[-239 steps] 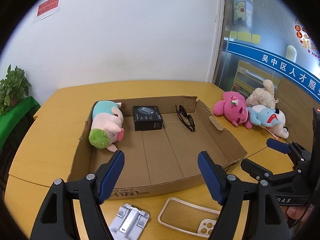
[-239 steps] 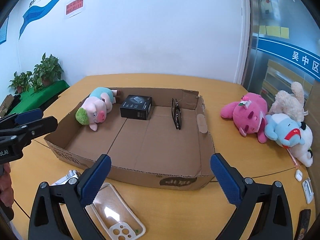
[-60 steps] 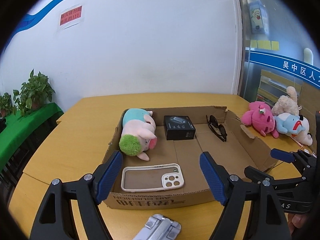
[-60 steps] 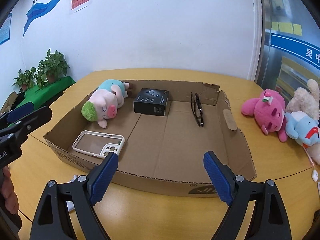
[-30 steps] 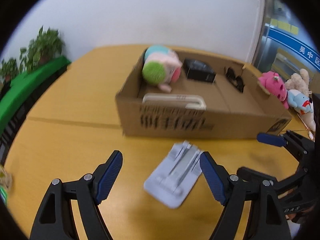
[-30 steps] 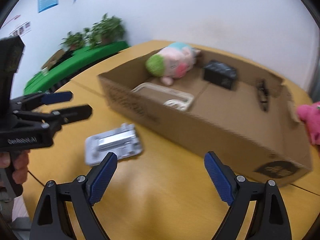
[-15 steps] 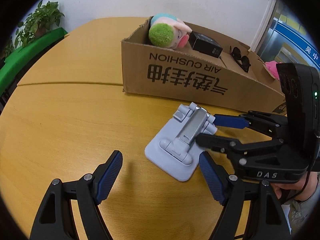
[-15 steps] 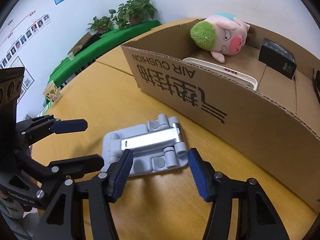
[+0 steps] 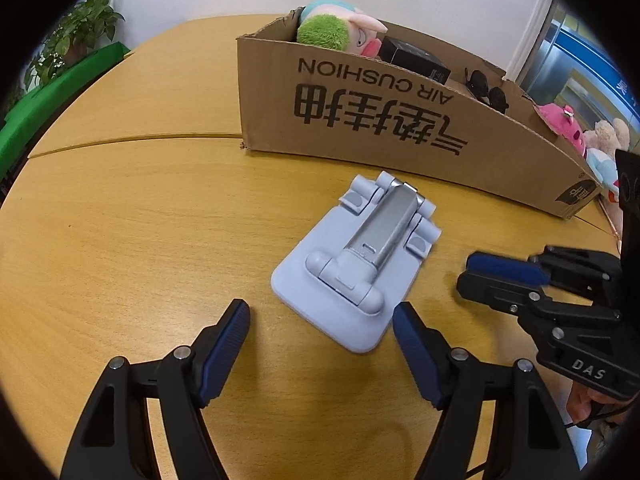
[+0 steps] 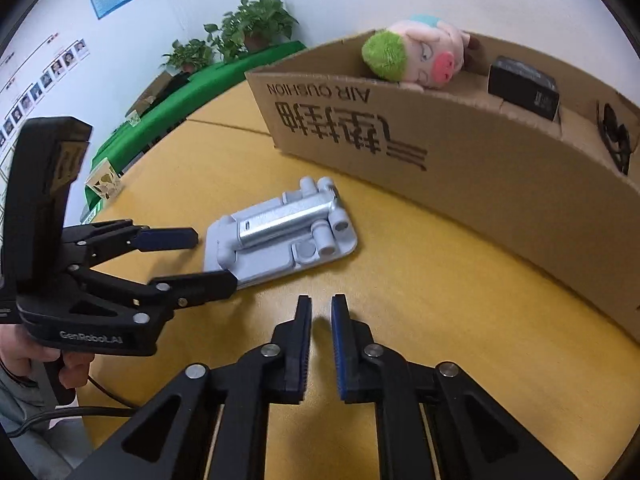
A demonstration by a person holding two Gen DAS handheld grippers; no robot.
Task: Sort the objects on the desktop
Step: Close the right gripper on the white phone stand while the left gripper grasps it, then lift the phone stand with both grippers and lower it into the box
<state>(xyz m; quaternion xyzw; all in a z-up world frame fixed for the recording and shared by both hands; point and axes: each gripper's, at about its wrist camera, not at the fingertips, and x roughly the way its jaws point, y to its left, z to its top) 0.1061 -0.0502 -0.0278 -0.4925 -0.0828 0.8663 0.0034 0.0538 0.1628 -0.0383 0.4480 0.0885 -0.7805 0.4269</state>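
Narrowed to a thin gap since half a second ago, the right gripper [image 10: 321, 312] hovers over the wooden table [image 9: 120, 220] with nothing between its ribbed blue pads, pulled back from the phone stand [image 9: 356, 258] it then flanked. Left gripper [image 9: 322, 328] has edged closer; its jaws stand wide and released, straddling the stand's near corner without gripping it. Seen from the right wrist, its housing reads "GenRobot.AI"; the right one, at 3 o'clock in the left view, bears "DAS".

Folded flat, the pale grey plastic stand with its brushed-metal arm and rounded hinges lies on the table at 6 o'clock from the cardboard box [image 9: 400, 120], near its front wall but apart from it. Printed upside down on that wall are "AIR CUSHION" and large Chinese characters.

Inside the corrugated box lie a fuzzy green-haired pink pig plush [image 9: 340, 34], a small black carton [image 9: 416, 60] and dark sunglasses [image 9: 486, 92]. More plush toys [image 9: 580, 136] sit beyond the box at 3 o'clock.
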